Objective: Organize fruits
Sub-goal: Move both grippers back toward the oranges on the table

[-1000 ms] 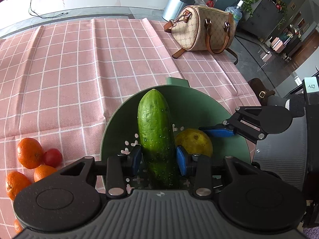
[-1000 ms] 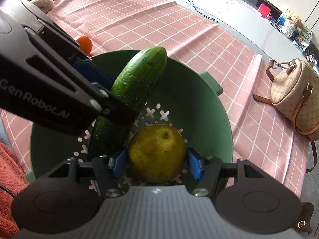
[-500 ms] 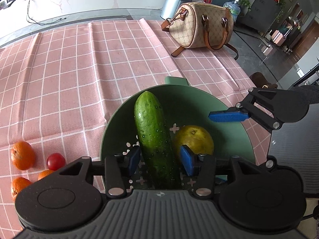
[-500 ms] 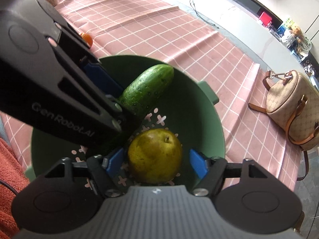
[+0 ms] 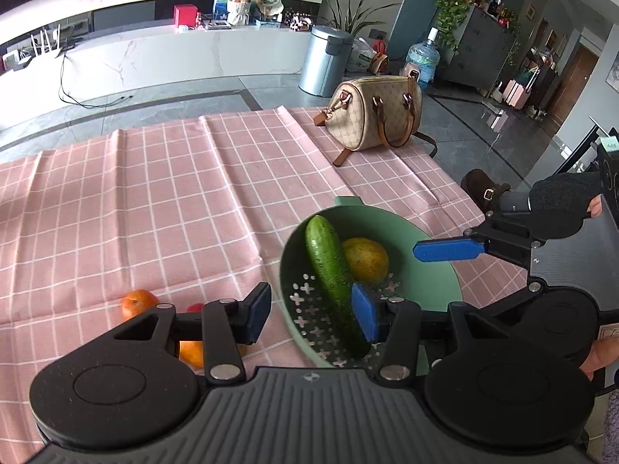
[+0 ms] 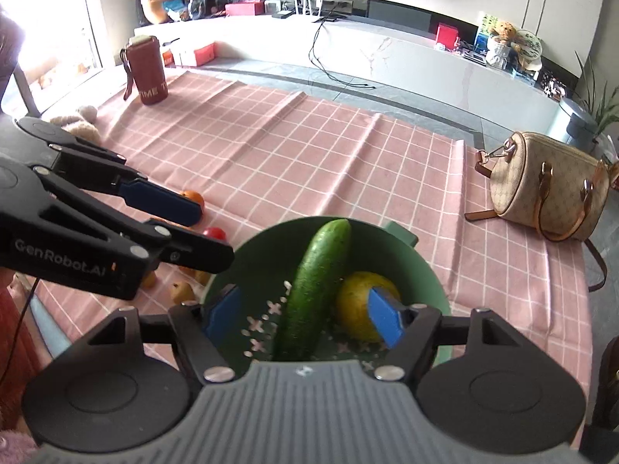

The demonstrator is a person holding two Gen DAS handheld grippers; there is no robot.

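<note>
Colander point(image 5: 433, 282) holds one cucumber point(image 5: 329, 266), one pear point(image 5: 367, 257) (touching).

cucumber point(image 6: 318, 286) and yellow pear point(image 6: 358, 303) in green colander point(image 6: 421, 274), pink checked cloth point(image 6: 309, 154)

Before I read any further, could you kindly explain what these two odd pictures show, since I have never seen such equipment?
No robot is here: a person holds a two-finger tool in each hand, and a fisheye camera on each looks along its fingers. One picture is from the left gripper, the other from the right gripper; each also catches the other tool at its edge. Below them a green colander stands on a pink checked tablecloth with a cucumber and a yellow pear in it. Oranges and a small tomato lie beside it, and a handbag sits further off. Both grippers are open and hold nothing; the left jaws have just been opening, the right ones closing a little.
</note>
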